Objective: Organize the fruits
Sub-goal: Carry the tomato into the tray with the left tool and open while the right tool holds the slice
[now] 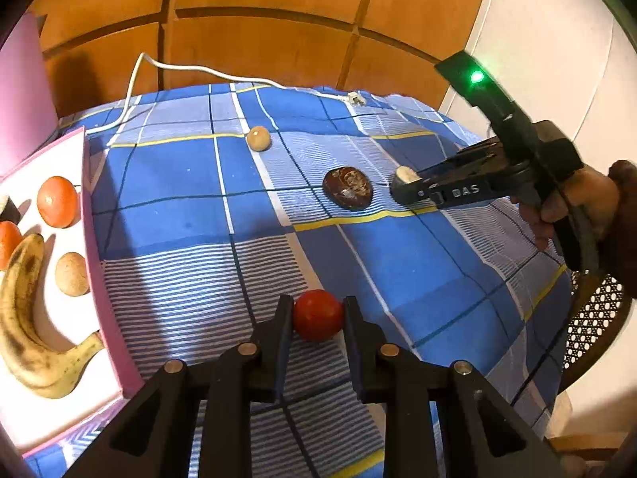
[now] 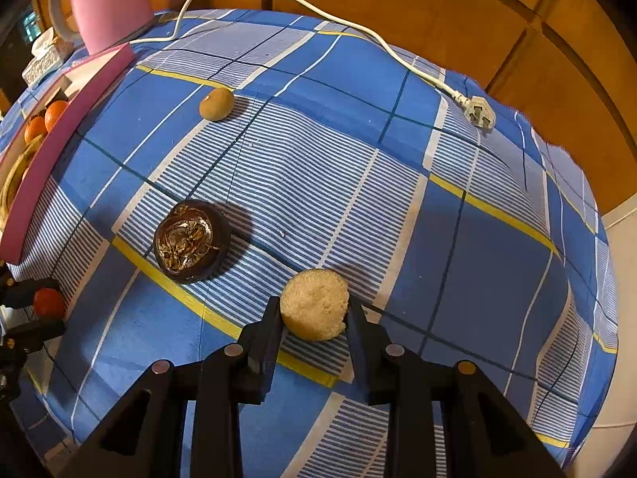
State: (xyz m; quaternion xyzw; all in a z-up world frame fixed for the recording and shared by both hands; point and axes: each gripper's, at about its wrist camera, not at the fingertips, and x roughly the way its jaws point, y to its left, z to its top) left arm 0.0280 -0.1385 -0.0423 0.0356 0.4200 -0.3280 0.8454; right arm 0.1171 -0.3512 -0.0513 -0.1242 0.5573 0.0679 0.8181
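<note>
Tray [image 1: 89, 215] lies left of your left claw [image 1: 318, 312], which grips the tomato [image 1: 317, 314]; right claw [image 2: 314, 310] holds a pale half-fruit [image 2: 314, 303].

A blue, white and yellow checked cloth [image 2: 398, 207] covers the tabletop. The black left claw [image 1: 318, 314] frames a red fruit [image 1: 317, 314]; the black right claw [image 2: 314, 310] frames a pale beige one [image 2: 314, 304]. Left of both, the tray [image 1: 93, 239] is pink-rimmed and white.

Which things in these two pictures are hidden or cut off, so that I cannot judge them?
- Left wrist view: second orange and a dark object in the pink tray, cut by the left edge.
- Right wrist view: tray contents, hidden behind its wall.
- Right wrist view: left gripper with red fruit, small at the edge.
</note>
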